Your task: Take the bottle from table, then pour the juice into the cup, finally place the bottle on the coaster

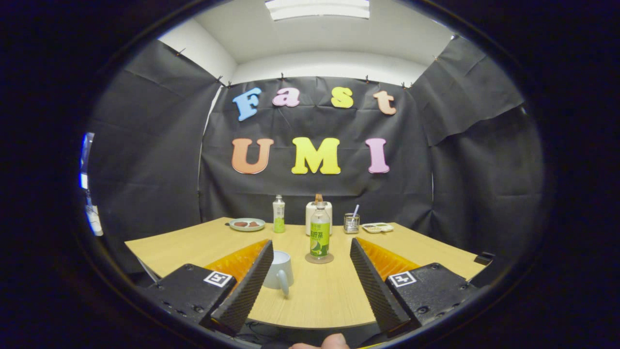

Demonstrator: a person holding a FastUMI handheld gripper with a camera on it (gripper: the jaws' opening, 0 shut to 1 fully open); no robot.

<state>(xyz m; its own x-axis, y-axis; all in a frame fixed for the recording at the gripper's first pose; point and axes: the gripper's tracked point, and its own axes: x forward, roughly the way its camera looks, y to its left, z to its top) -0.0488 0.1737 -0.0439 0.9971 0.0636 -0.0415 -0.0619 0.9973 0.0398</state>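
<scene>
A clear bottle (319, 236) with a green label and pale juice stands upright on a round brown coaster (319, 259), ahead of my fingers and about midway between them. A white cup (279, 272) with its handle toward me sits on the wooden table (193, 247), close against my left finger (252, 278) and partly hidden by it. My gripper (311, 252) is open wide with nothing between its fingers.
At the back of the table stand a second green-labelled bottle (278, 214), a white canister (318, 217), a small jar with a straw (351, 222), a green plate (247, 224) and a small tray (377, 227). A fingertip of the person (332, 342) shows below.
</scene>
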